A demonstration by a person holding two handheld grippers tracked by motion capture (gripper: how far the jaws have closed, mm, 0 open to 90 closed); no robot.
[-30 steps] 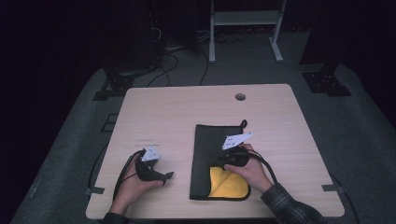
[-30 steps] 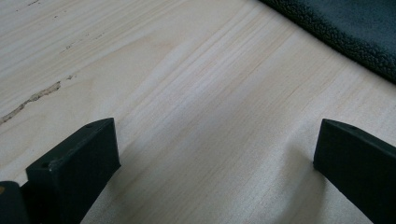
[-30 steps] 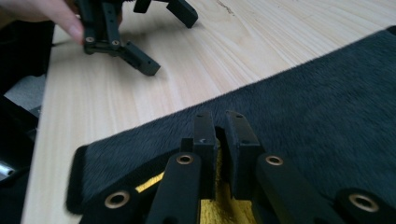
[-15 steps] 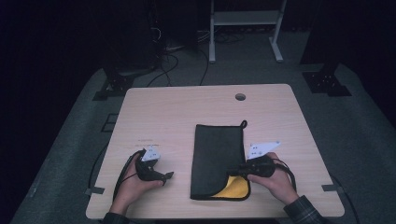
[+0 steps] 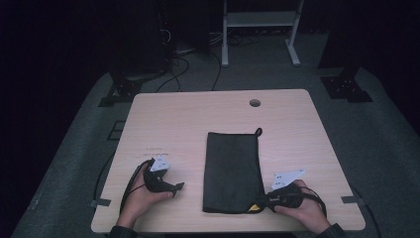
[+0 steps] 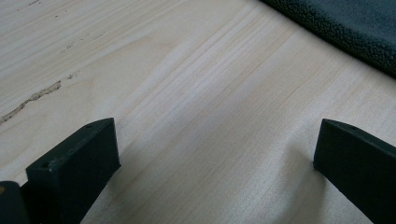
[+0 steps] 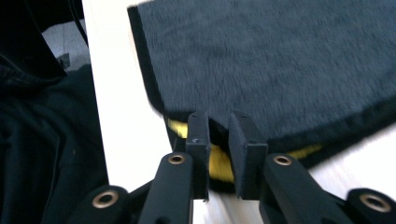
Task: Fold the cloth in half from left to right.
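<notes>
A dark grey cloth (image 5: 233,171) with black edging and a yellow underside lies flat along the middle of the wooden table (image 5: 198,119). A small loop sticks out at its far right corner. My right gripper (image 5: 261,201) is at the cloth's near right corner. In the right gripper view the gripper (image 7: 223,133) is shut on that corner of the cloth (image 7: 280,60), and a strip of yellow shows under the edge. My left gripper (image 5: 173,187) rests on the table left of the cloth. In the left gripper view it (image 6: 215,140) is open over bare wood, with the cloth's edge (image 6: 355,28) at the top right.
The table has a round cable hole (image 5: 255,102) near its far edge. The near table edge (image 7: 100,140) runs just beside the right gripper. A white frame stand (image 5: 260,29) and cables (image 5: 178,59) are on the dark floor behind.
My right gripper moved right and toward the near edge with the cloth's corner, laying the folded-back flap flat. The exposed yellow shrank to a sliver. The left gripper stayed still.
</notes>
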